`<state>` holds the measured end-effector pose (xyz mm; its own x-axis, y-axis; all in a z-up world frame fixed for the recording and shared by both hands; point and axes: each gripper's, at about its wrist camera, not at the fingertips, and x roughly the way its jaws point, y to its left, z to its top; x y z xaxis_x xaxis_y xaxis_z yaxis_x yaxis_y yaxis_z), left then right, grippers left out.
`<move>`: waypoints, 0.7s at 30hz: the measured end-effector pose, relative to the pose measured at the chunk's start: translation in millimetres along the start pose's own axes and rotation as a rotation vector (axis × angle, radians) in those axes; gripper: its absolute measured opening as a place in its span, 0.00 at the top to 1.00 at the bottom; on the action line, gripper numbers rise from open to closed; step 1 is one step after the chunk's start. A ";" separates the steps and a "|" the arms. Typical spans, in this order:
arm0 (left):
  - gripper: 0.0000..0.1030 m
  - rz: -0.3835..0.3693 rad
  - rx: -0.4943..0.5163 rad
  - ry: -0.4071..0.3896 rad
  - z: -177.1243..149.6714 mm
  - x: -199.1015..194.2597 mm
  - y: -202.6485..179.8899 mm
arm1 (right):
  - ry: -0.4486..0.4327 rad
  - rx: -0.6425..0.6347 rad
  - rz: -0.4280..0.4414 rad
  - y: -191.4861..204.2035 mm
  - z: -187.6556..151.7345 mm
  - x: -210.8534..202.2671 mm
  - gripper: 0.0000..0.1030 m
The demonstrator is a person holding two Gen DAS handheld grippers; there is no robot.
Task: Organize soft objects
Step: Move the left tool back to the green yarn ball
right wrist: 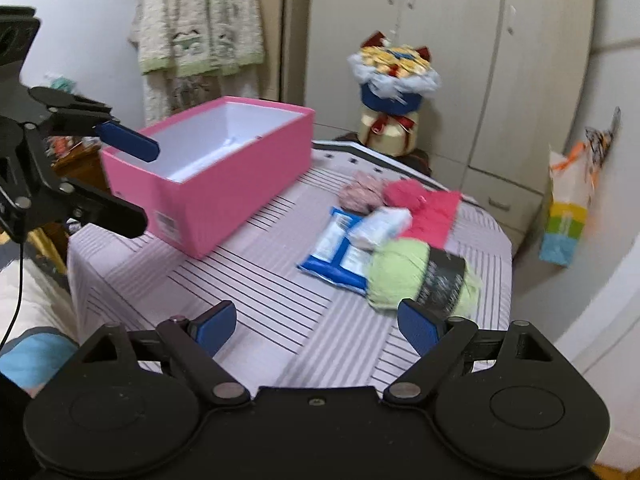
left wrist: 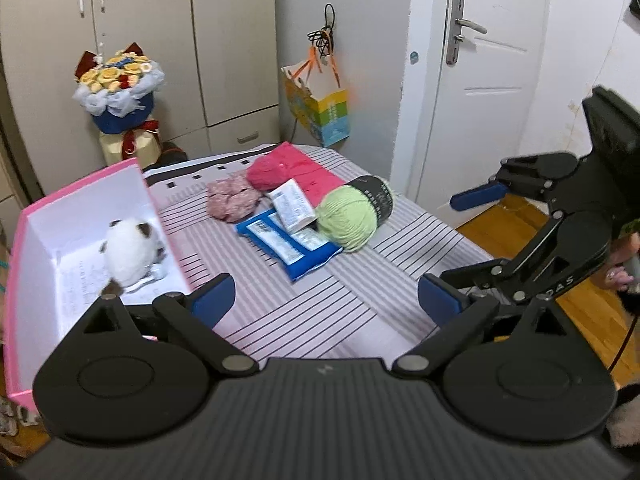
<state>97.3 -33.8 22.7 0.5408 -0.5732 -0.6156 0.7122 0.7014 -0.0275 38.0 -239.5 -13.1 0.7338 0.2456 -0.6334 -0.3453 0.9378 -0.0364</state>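
A worktop (left wrist: 304, 312) draped in a striped cloth carries an open pink box (left wrist: 80, 216), which sits left of the left hand-held gripper (left wrist: 324, 300). Inside it lies a white plush toy (left wrist: 130, 254). Ahead of both grippers, a pile of soft things rests apart from them: a pink cloth (left wrist: 304, 170), a green yarn ball (left wrist: 352, 216) and a blue packet (left wrist: 288, 246). The right hand-held gripper (right wrist: 316, 326) hovers just before the yarn. Both grippers are spread wide and empty. Pale wardrobes (left wrist: 140, 40) stand behind.
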 end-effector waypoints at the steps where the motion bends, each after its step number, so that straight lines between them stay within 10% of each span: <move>1: 0.04 -0.014 -0.006 -0.003 0.3 6.4 -0.3 | -0.006 0.006 -0.011 -4.5 -3.1 3.4 0.12; 8: 0.04 -0.072 -0.051 -0.006 1.7 52.3 -3.6 | -0.061 0.032 -0.050 -38.7 -22.3 34.9 0.12; 21: 0.07 0.034 -0.113 -0.031 18.1 138.0 -9.0 | -0.114 0.063 -0.090 -91.4 -42.3 96.1 0.09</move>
<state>173.6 -127.0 -47.7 0.5788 -0.5597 -0.5931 0.6389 0.7632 -0.0967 115.3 -312.0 -103.4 0.8229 0.1826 -0.5380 -0.2405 0.9699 -0.0387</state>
